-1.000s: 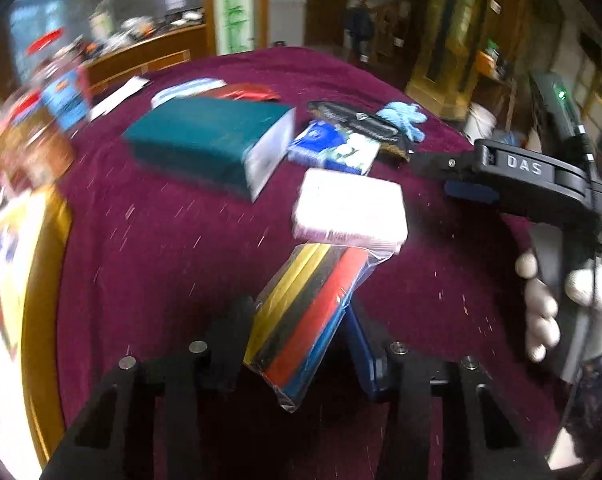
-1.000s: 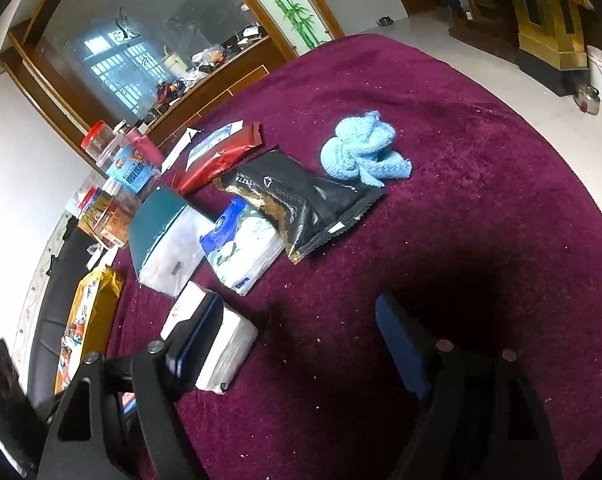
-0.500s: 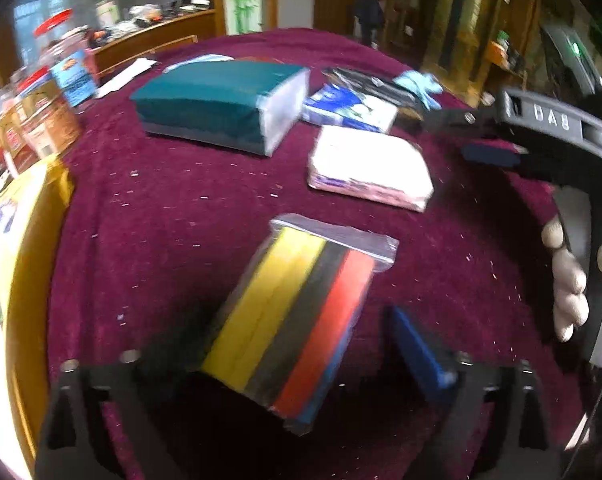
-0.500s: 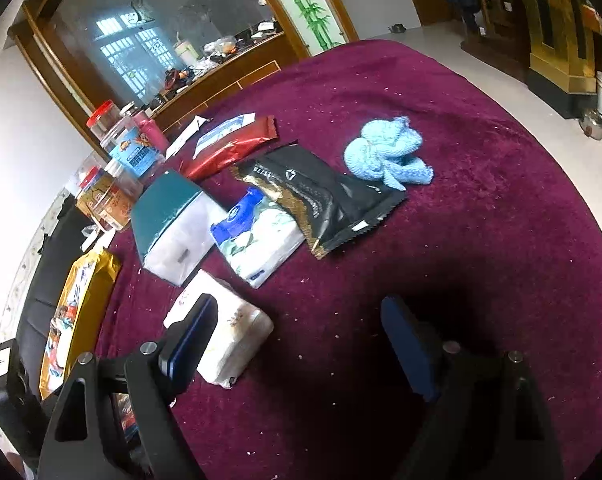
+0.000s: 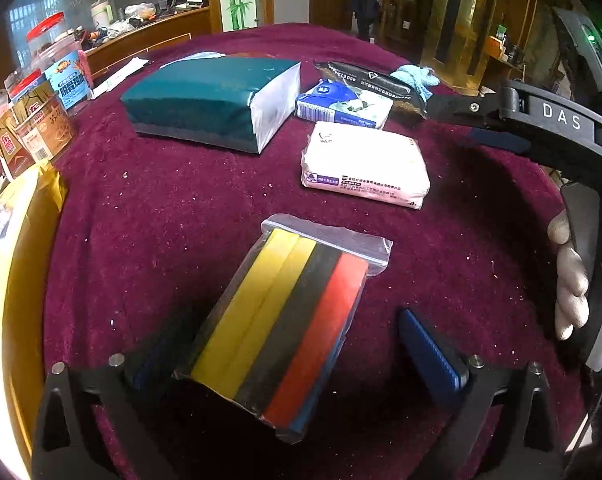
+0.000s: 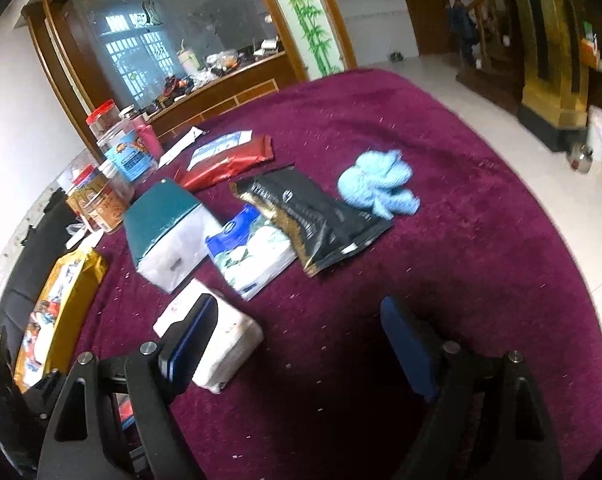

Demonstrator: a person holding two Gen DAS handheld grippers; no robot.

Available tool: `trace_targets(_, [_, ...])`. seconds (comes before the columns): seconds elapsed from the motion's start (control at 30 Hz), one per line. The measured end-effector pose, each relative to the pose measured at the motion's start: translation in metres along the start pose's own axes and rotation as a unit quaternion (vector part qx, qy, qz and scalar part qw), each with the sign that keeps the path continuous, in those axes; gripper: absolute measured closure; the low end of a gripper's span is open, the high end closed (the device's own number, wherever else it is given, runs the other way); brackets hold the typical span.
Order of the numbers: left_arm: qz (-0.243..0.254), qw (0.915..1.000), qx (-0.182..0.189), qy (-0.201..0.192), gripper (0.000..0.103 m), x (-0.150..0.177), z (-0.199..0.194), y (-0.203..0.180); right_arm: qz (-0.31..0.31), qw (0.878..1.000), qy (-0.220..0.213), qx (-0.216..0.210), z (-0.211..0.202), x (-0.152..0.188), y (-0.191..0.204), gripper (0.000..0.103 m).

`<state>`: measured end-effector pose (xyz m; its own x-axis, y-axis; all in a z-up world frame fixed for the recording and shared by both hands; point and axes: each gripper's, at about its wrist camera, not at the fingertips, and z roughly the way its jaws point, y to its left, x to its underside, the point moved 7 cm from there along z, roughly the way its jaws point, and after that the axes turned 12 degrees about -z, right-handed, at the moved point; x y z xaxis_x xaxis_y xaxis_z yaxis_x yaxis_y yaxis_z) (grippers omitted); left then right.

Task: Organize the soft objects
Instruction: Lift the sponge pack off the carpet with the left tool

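Observation:
A clear bag of yellow, black and red sponges (image 5: 285, 328) lies on the maroon tablecloth (image 5: 161, 220) between the fingers of my left gripper (image 5: 297, 348), which is open around it. A white tissue pack (image 5: 365, 168) lies beyond it, also in the right wrist view (image 6: 217, 344). My right gripper (image 6: 301, 344) is open and empty above the cloth; it shows at the right of the left wrist view (image 5: 481, 120). A blue-white tissue pack (image 6: 253, 252), a teal tissue block (image 6: 169, 232) and a light blue knitted cloth (image 6: 377, 188) lie further off.
A black foil pouch (image 6: 313, 216) and a red pouch (image 6: 229, 160) lie among the soft things. Snack jars (image 6: 117, 160) stand at the far left. A yellow bag (image 6: 61, 312) lies at the left edge. The table edge (image 6: 561, 248) curves along the right.
My left gripper opened and let go of the sponge bag, which now lies flat on the cloth. The right gripper stayed open and shifted slightly.

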<state>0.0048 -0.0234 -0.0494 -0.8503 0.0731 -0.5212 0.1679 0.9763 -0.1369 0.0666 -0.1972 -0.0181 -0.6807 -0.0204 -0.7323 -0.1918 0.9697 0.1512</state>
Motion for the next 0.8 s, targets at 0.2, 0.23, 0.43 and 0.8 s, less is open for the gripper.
trace_targets(0.2, [0.0,1.0,-0.001,0.0,0.001,0.0,0.0,0.0,-0.005,1.0,0.005,0.02,0.003,0.0,-0.006,0.02])
trace_targets(0.23, [0.0,1.0,-0.001,0.0,0.001,0.0,0.0,0.0,-0.004,1.0,0.004,0.022,0.003,0.0,-0.007,0.02])
trace_targets(0.43, [-0.001,1.0,0.001,0.0,0.001,0.0,0.0,0.0,0.026,1.0,-0.006,0.016,-0.001,-0.002,-0.02,0.02])
trace_targets(0.8, [0.012,0.9999,-0.001,-0.001,0.001,-0.007,0.005,-0.011,0.038,0.999,0.0,0.03,0.0,0.001,-0.028,0.02])
